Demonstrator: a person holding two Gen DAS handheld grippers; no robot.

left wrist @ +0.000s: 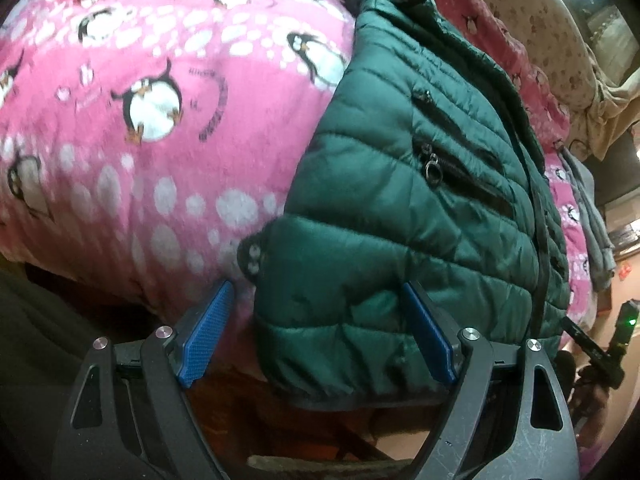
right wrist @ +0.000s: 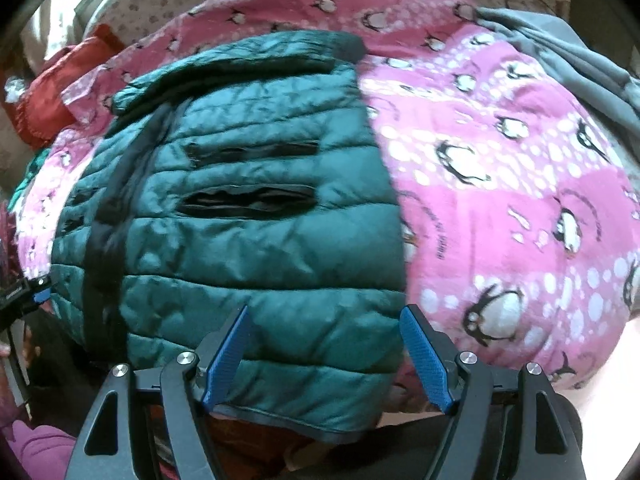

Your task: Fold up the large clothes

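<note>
Green quilted jacket [left wrist: 404, 184] lies flat on a pink penguin-print blanket [left wrist: 160, 128] covering a bed, front side up, black zip strip running its length, two open pockets visible on the panel. In the left wrist view the jacket fills the right half, blanket the left; a cuff with two snaps [left wrist: 253, 258] sits at the jacket's near left edge. Left tool [left wrist: 320, 332] is wide open, blue pads spread on either side of the jacket's near hem corner, nothing pinched; the hem hangs over the bed edge between the fingers, and contact with the pads cannot be told. In the right wrist view the jacket [right wrist: 240, 216] takes the left and centre, blanket [right wrist: 500, 184] to the right. Right tool [right wrist: 324, 356] is also wide open, pads straddling the near hem at the jacket's right side, gripping nothing. The left tool's tip [right wrist: 38, 294] shows at the far left edge of that view, beside the jacket's hem. A grey garment [right wrist: 560, 52] lies bunched at the blanket's far right, well apart from the jacket; a red cloth [right wrist: 52, 92] sits at the far left past the blanket edge.
</note>
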